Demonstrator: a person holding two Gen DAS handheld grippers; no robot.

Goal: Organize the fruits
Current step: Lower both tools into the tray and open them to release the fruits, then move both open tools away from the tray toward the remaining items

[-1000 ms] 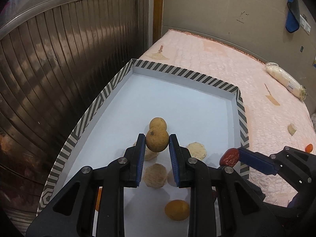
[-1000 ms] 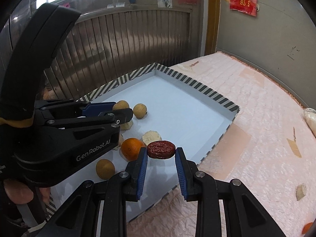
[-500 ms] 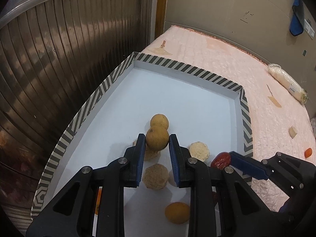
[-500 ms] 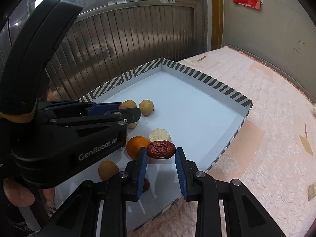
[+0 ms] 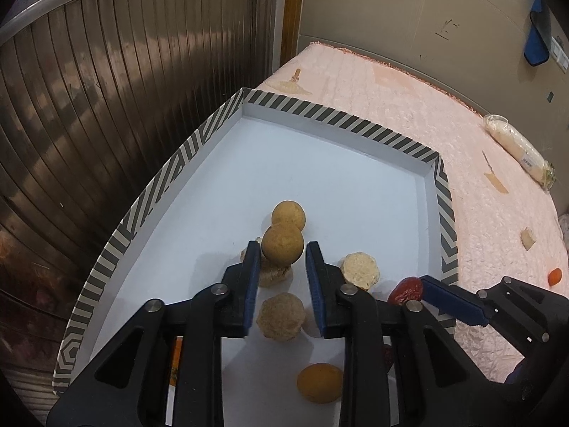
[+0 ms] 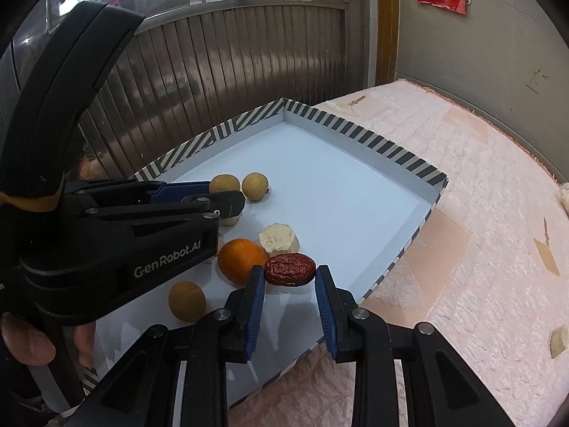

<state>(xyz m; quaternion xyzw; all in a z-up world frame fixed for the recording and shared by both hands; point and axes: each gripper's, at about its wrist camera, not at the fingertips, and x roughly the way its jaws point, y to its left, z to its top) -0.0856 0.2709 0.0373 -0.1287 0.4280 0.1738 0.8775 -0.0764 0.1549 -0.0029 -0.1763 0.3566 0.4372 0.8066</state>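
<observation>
left gripper just opening around a longan, right gripper clamped on a red date

Both grippers angle downward side by side. The left gripper has just been opening its jaws around a round brown fruit. The right gripper clamps a red date.

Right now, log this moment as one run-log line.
left gripper: fingers just opening, round tan longan between them | right gripper: shut on wrinkled red date | both over striped-rim white tray
</observation>
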